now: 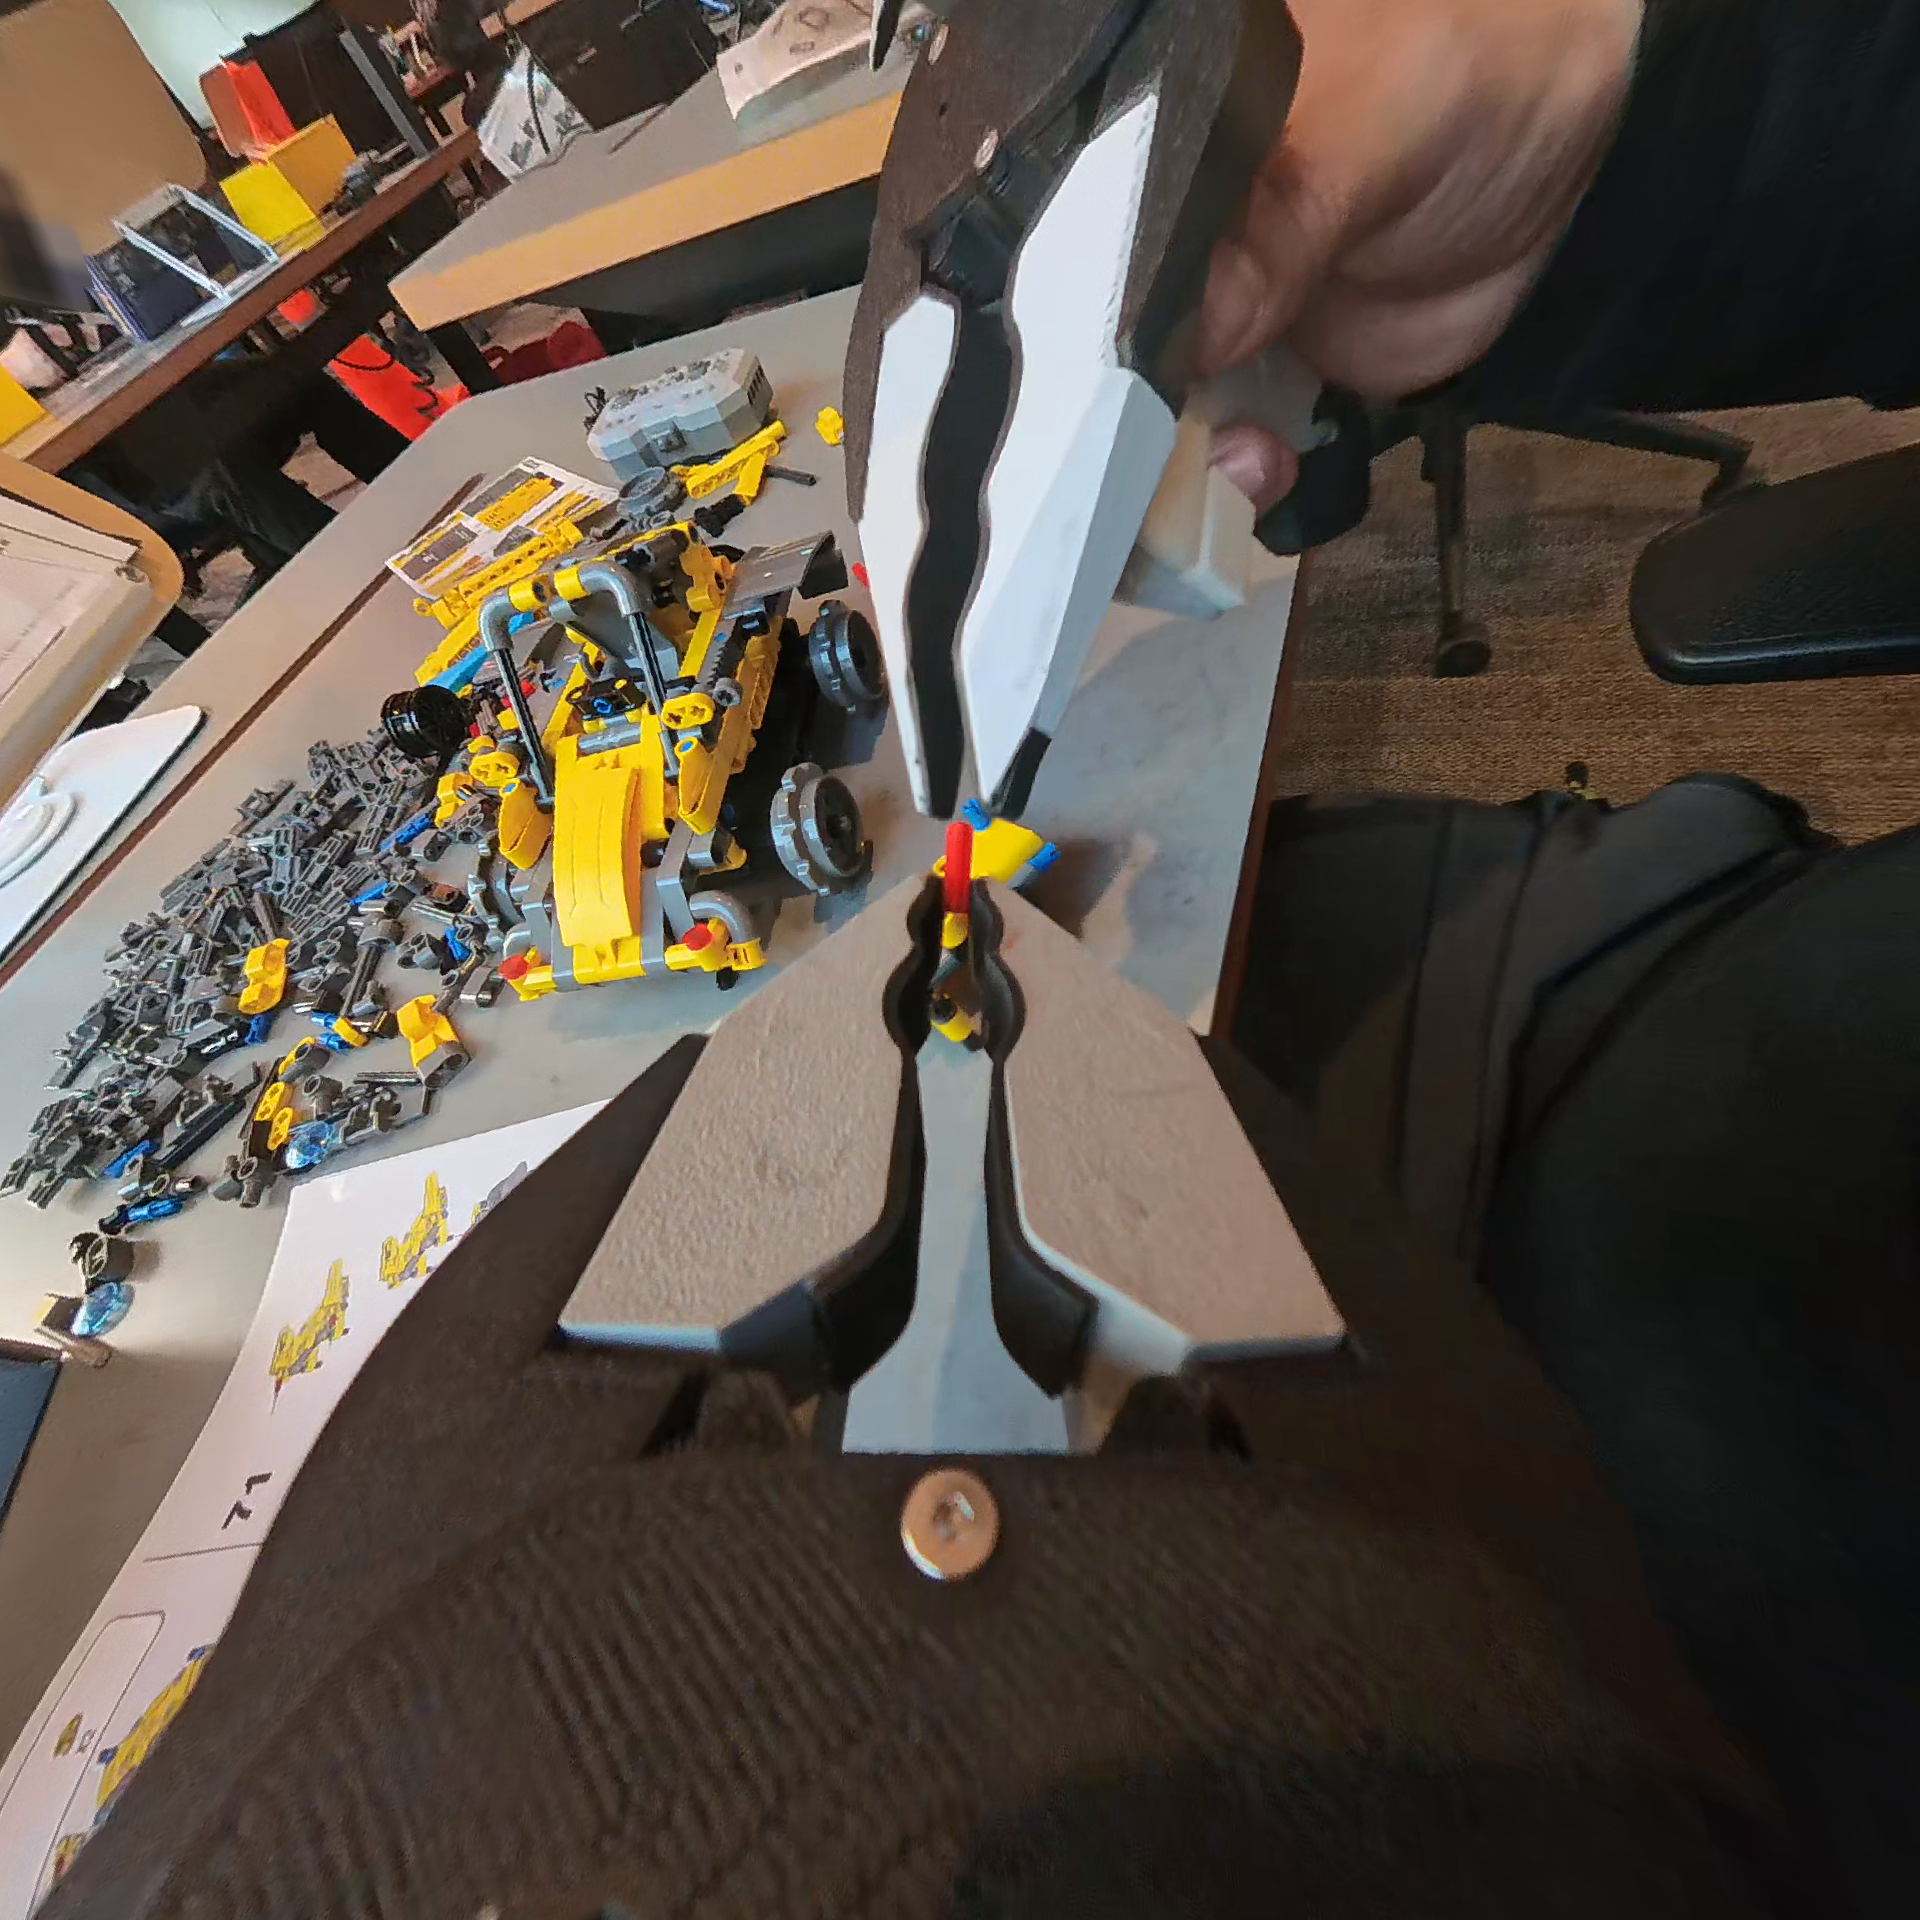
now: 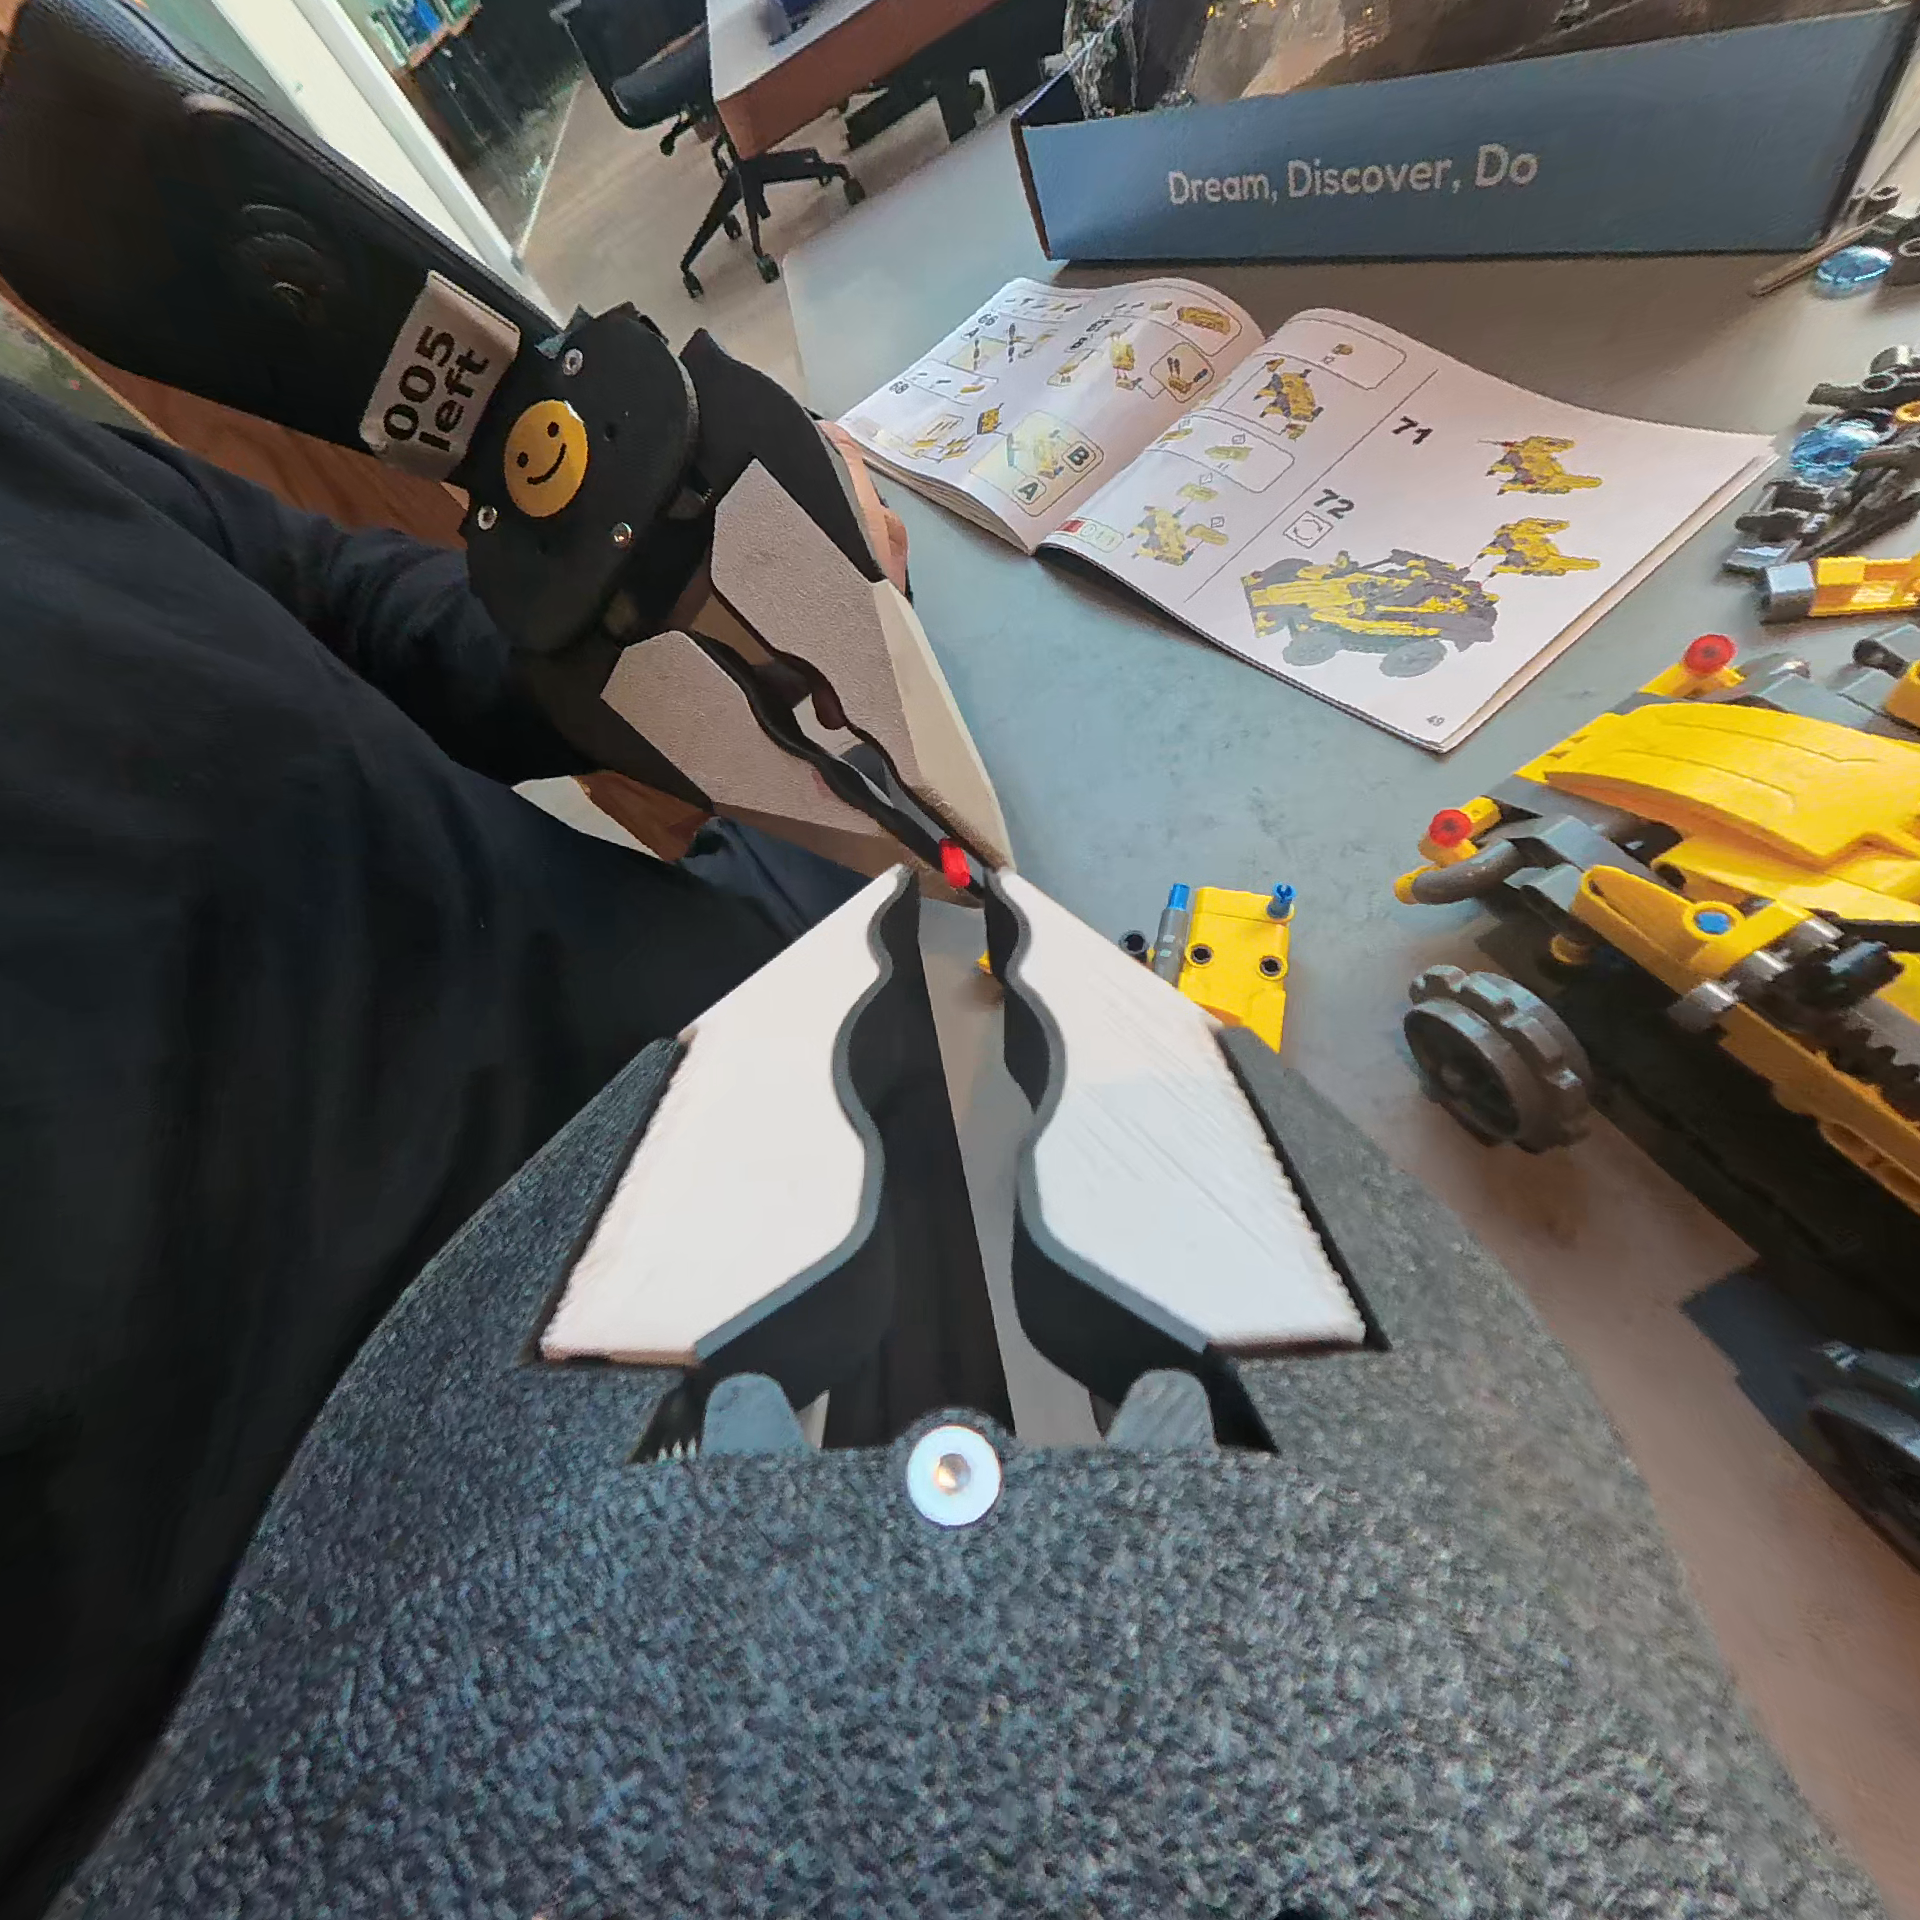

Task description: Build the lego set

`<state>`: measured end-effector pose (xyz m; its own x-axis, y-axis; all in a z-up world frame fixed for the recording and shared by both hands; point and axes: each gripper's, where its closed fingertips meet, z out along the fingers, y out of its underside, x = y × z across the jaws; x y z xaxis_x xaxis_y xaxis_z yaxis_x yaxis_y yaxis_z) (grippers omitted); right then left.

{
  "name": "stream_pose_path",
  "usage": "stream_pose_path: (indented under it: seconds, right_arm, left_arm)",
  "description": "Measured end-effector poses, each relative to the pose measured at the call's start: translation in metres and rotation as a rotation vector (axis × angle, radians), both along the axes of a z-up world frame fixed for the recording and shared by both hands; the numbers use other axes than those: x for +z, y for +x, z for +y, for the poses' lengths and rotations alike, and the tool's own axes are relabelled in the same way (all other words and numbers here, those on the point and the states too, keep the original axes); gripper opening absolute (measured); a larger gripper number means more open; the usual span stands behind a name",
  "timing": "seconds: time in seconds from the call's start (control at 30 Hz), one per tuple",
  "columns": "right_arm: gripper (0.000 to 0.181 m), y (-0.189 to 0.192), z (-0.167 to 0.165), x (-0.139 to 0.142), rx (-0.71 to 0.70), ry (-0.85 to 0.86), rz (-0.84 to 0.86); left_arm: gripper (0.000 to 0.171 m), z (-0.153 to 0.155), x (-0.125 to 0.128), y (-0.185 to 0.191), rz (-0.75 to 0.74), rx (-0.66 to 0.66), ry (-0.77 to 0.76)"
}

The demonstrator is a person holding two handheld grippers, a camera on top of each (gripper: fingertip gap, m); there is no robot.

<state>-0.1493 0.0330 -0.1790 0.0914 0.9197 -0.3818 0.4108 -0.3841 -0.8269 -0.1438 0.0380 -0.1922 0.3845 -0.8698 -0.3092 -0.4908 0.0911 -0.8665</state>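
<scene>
The left claw is seen clamped on a small red pin, with a yellow-and-dark piece also caught farther back between its fingers. In the right wrist view the same claw is shown reaching in from the upper left, the red pin pinched at its very tip.

The right claw is held with its fingers a narrow gap apart, nothing gripped, its tips brought right up against the red pin. In the left wrist view the right claw is seen coming down from above, tips almost meeting the pin's top end, and a hand is wrapped round its handle.

Just beyond the pin, a small yellow block with blue pegs is found lying on the grey bench; it is also glimpsed behind the claw tips in the left wrist view. To the side, a yellow brick-built vehicle is parked on the bench, near a scatter of loose dark grey, blue and yellow parts. An open instruction booklet is spread flat farther off, and a dark blue box is set behind it.
</scene>
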Motion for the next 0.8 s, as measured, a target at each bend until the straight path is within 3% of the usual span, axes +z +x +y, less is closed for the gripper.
stream_pose_path:
  seconds: [0.4, 0.5, 0.6, 0.67, 0.77, 0.8]
  right_arm:
    - [0.004, -0.009, -0.005, -0.014, 0.01, 0.079, -0.114]
    - [0.004, -0.011, -0.002, -0.026, -0.012, 0.125, -0.202]
    - [0.004, -0.014, -0.006, -0.036, 0.01, 0.188, -0.292]
    - [0.004, -0.015, -0.008, -0.044, 0.028, 0.214, -0.357]
    - [0.004, -0.017, -0.01, -0.054, 0.064, 0.242, -0.441]
    - [0.004, -0.018, -0.011, -0.056, 0.071, 0.246, -0.466]
  left_arm:
    - [0.001, -0.004, -0.011, -0.004, 0.045, 0.008, -0.039]
    - [0.001, -0.003, -0.029, -0.013, 0.097, 0.062, -0.145]
    - [0.019, -0.01, -0.047, -0.021, 0.122, 0.078, -0.267]
    - [0.022, -0.015, -0.057, -0.026, 0.127, 0.085, -0.349]
    - [0.023, -0.016, -0.066, -0.029, 0.13, 0.098, -0.432]
    - [0.016, -0.017, -0.066, -0.028, 0.124, 0.089, -0.447]
